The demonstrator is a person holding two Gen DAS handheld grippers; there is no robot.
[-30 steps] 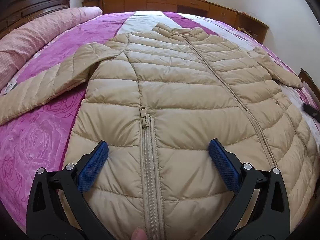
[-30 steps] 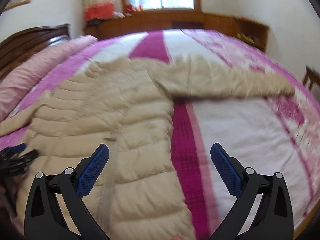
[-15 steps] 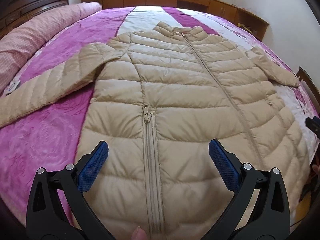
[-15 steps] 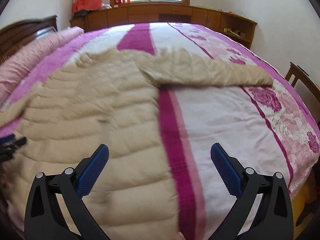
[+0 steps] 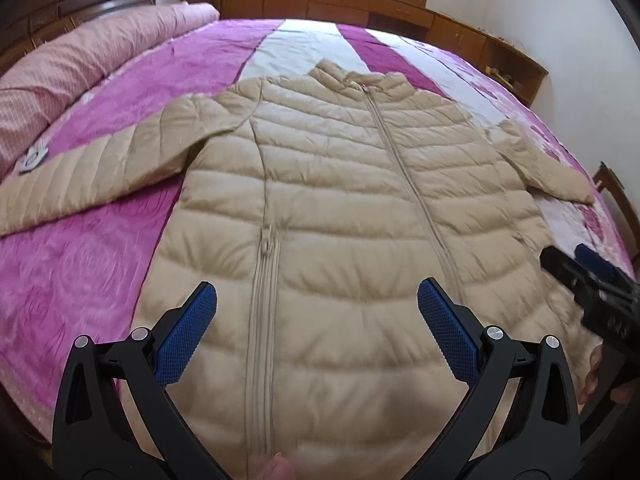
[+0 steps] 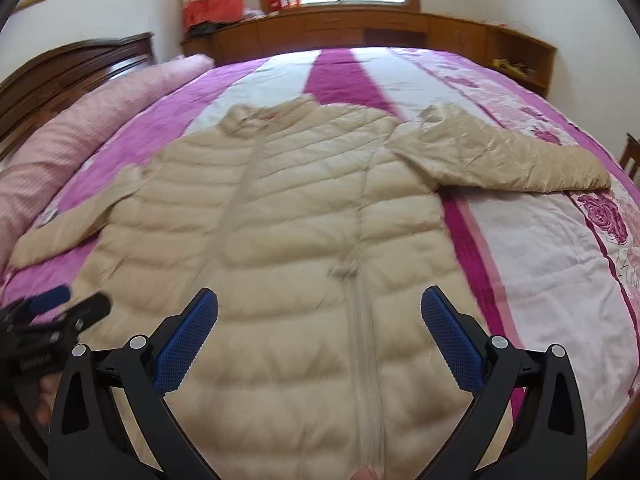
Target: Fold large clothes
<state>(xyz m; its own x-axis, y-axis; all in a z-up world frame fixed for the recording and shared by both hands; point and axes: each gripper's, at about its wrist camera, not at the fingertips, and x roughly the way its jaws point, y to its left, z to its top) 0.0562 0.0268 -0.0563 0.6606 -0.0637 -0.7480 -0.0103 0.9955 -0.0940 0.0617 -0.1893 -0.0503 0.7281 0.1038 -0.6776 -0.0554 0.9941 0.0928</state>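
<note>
A pink rolled quilt (image 5: 92, 52) lies along the magenta bedspread (image 5: 80, 276) beside wooden cabinets (image 6: 360, 32).

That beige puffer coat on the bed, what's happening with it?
A person holds a gripper in each hand above a beige puffer coat spread flat, front up, on the pink bedspread. The left gripper and the right gripper are both open and hold nothing. Both sleeves lie stretched outward; no fold is made yet.

Left gripper (image 5: 316, 328): jaws spread wide, holding nothing. Right gripper (image 6: 318, 332): jaws spread wide, holding nothing; level beside the left.
</note>
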